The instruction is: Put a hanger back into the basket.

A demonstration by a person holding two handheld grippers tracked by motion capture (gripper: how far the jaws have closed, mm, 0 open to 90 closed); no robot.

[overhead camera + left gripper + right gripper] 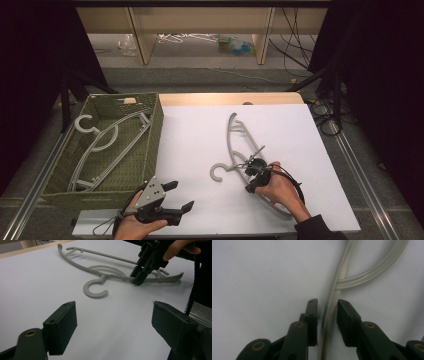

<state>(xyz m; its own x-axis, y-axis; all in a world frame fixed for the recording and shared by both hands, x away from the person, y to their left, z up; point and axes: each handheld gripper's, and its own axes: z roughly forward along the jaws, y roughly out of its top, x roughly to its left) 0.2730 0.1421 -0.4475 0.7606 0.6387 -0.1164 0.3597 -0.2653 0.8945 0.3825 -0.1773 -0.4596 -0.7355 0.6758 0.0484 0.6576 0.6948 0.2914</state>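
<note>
Now, left to right:
Basket (pixel 152 131): sitting at the desk's left edge, holding a hanger.
Left gripper (pixel 176 196): my jaws are standing wide apart over bare desk (pixel 195 135).
Grey hanger (pixel 233 145): lying flat on the desk.
Right gripper (pixel 327 315): my jaws are straddling its bar, not quite pinching yet.

A green perforated basket (pixel 152 135) stands on the left part of the worktop (pixel 200 135). Inside it lies a second grey hanger (pixel 100 145). Behind the worktop stand wooden shelves (pixel 145 40).

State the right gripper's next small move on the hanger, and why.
Probably close fully on the hanger: the right gripper straddles its bar with a gap visible on each side, so the pads don't seem to press it. The hanger lies flat on the table.
</note>
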